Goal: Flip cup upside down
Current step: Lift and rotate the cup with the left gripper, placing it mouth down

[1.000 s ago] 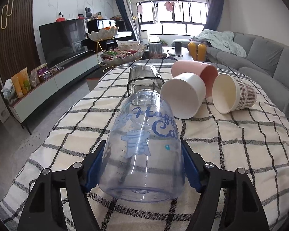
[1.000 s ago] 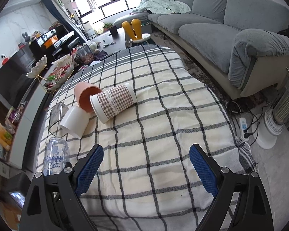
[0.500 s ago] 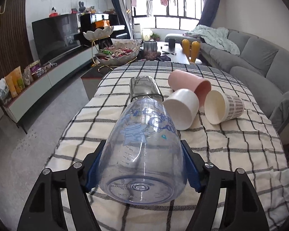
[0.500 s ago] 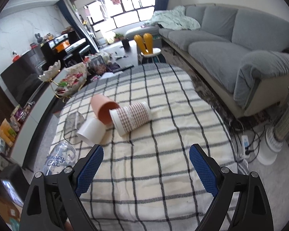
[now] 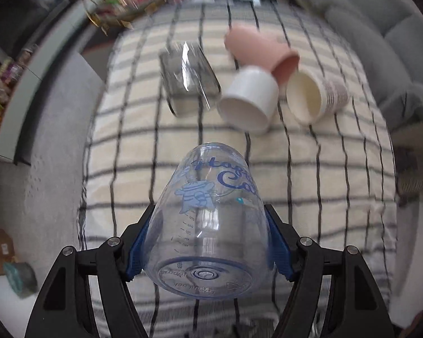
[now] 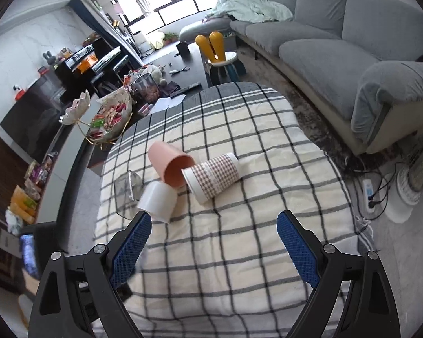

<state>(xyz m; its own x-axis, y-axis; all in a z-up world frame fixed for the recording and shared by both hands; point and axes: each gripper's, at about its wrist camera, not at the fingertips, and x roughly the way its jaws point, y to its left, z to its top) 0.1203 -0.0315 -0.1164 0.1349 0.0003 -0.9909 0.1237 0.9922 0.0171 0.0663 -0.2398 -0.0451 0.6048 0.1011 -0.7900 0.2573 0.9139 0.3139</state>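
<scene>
Left gripper (image 5: 206,242): clamped on the clear cup (image 5: 208,219); blue pads press its 2 sides, one on each flank.
Clear cup: transparent plastic with blue lettering and a small blue cartoon figure; held off the cloth, base toward the camera, mouth pointing away and down toward the table; view is motion-blurred.
Table cloth (image 5: 310,169): cream with dark check lines, beneath the held cup.
Smoky glass cup (image 5: 189,76): lying on its side on the cloth, left-most of the group beyond the held cup.
White cup (image 5: 248,101): on its side just right of the smoky glass cup, open mouth facing the camera.
Pink cup (image 5: 256,48): on its side behind the white cup, rim touching or nearly touching it; cannot tell which.
Checked paper cup (image 5: 315,98): on its side at the right end of the group, pale inside showing.
Right gripper (image 6: 214,239): jaws spread wide, nothing between them, held above the near part of the cloth.
Right wrist view: white cup (image 6: 156,201) just beyond the left finger, then pink cup (image 6: 170,164), then checked paper cup (image 6: 214,174); held cup not seen here.
Sofa (image 6: 338,45): grey, far right, well apart from the table.
</scene>
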